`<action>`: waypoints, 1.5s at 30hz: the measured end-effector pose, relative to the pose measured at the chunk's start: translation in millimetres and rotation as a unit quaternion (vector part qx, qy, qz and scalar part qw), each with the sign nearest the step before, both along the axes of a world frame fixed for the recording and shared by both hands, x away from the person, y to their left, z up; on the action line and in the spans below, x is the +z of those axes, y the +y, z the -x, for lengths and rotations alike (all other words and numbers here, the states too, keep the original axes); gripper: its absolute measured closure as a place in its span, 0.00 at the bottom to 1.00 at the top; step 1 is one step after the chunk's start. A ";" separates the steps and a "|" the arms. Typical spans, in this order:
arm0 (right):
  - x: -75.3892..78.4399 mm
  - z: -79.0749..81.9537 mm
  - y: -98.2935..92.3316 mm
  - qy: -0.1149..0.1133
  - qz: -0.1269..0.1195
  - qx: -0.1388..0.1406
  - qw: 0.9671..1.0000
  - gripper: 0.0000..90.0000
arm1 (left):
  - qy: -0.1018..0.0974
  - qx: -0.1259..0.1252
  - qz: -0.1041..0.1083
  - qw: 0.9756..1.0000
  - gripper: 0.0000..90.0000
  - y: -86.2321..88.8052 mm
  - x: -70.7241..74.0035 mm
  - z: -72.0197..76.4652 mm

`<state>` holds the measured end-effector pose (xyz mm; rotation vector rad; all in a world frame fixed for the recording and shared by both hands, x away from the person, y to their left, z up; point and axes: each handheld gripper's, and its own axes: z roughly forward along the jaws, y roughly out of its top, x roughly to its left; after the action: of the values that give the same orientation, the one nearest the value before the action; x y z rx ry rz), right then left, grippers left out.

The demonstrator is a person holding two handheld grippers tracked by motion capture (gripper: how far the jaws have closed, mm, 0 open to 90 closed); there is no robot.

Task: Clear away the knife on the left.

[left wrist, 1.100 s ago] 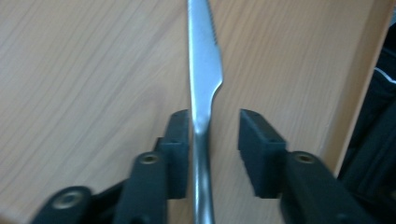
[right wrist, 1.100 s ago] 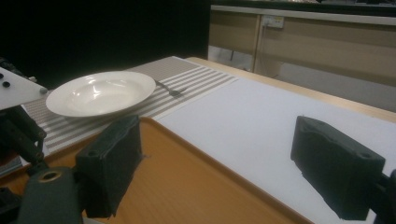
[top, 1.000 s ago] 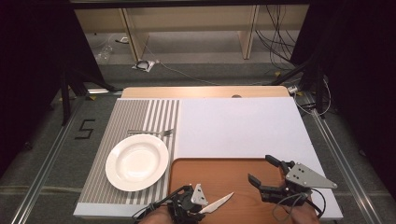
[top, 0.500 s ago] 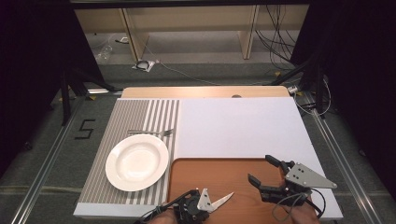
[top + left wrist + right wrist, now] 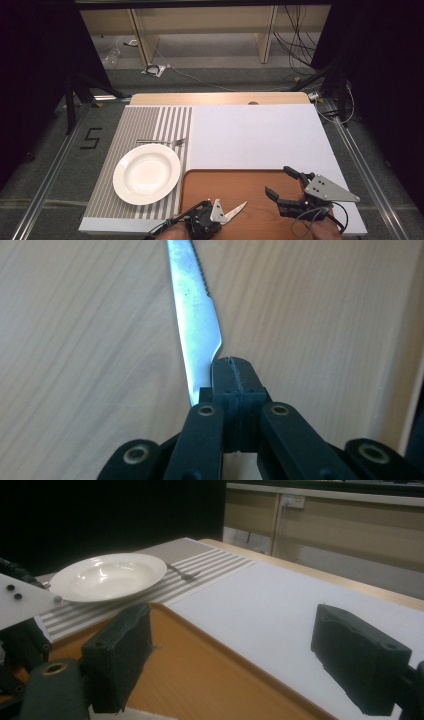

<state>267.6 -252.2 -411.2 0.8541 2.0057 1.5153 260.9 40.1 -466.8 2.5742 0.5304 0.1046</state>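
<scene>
Knife (image 5: 197, 330): handle clamped in closed left gripper (image 5: 234, 371) fingers, blade pointing ahead-right over brown tray (image 5: 250, 187). Right gripper (image 5: 284, 182): fingers wide open, empty, nearby.

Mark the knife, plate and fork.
knife (image 5: 236, 211), high view, on the blade past the left claw.
plate (image 5: 146, 173), high view, on the middle of its bowl.
fork (image 5: 160, 141), high view, on the handle, beyond the plate.

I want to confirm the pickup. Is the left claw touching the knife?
Touching. In the left gripper view the left claw is shut, its jaws pressed together on the knife at the blade's base.
</scene>
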 end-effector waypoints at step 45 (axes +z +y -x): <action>-0.5 0.1 0.7 0.000 0.004 -0.002 1.000 0.20 | 0.004 0.076 -0.023 0.997 0.99 40.3 1.8 -29.0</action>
<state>267.5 -251.5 -411.6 0.8534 2.0077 1.5051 289.9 80.3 -465.0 2.5771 0.7355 0.1617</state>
